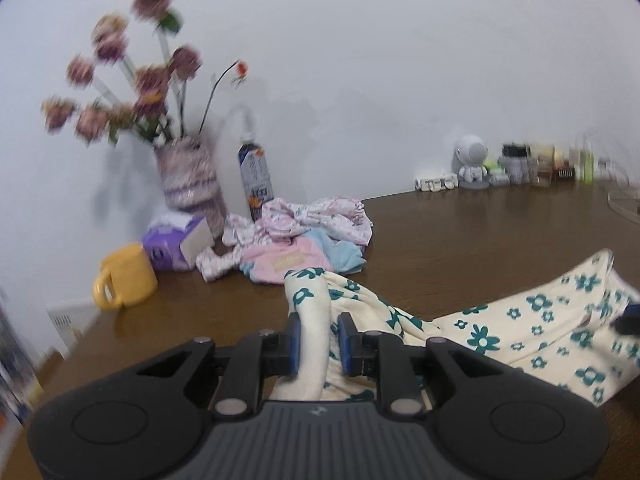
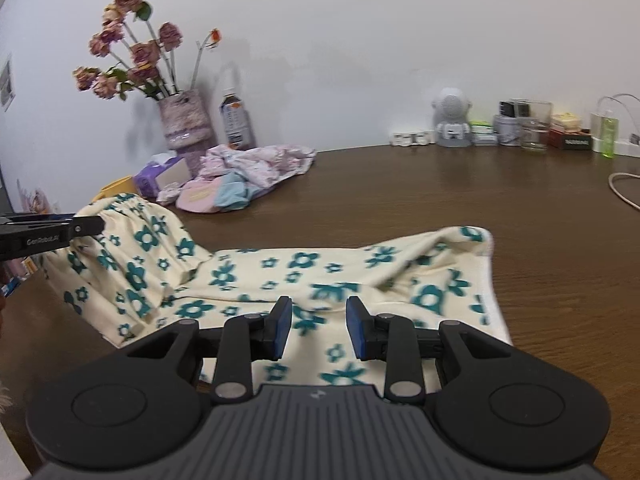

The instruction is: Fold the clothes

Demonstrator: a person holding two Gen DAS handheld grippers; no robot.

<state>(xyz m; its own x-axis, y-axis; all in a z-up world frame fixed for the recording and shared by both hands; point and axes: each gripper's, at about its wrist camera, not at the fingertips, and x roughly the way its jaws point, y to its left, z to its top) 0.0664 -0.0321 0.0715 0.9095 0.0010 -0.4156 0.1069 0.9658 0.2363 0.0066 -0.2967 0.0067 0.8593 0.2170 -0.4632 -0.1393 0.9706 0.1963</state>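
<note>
A cream garment with green flowers (image 2: 256, 276) lies stretched across the brown table (image 2: 440, 200). My left gripper (image 1: 319, 344) is shut on its gathered waistband (image 1: 314, 312), which bunches up between the blue pads and is lifted off the table. In the right wrist view the left gripper (image 2: 90, 226) comes in from the left edge, holding that raised end. My right gripper (image 2: 319, 330) hovers open over the garment's other end, with flat cloth showing in the gap between its fingers. Its tip (image 1: 628, 320) shows at the right edge of the left wrist view.
A heap of pink and blue clothes (image 1: 300, 240) lies at the back left, beside a yellow mug (image 1: 126, 276), a purple tissue pack (image 1: 172, 246), a vase of flowers (image 1: 190, 180) and a bottle (image 1: 256, 176). Small items (image 2: 520, 128) line the back wall. A white cable (image 2: 624, 192) lies at the right.
</note>
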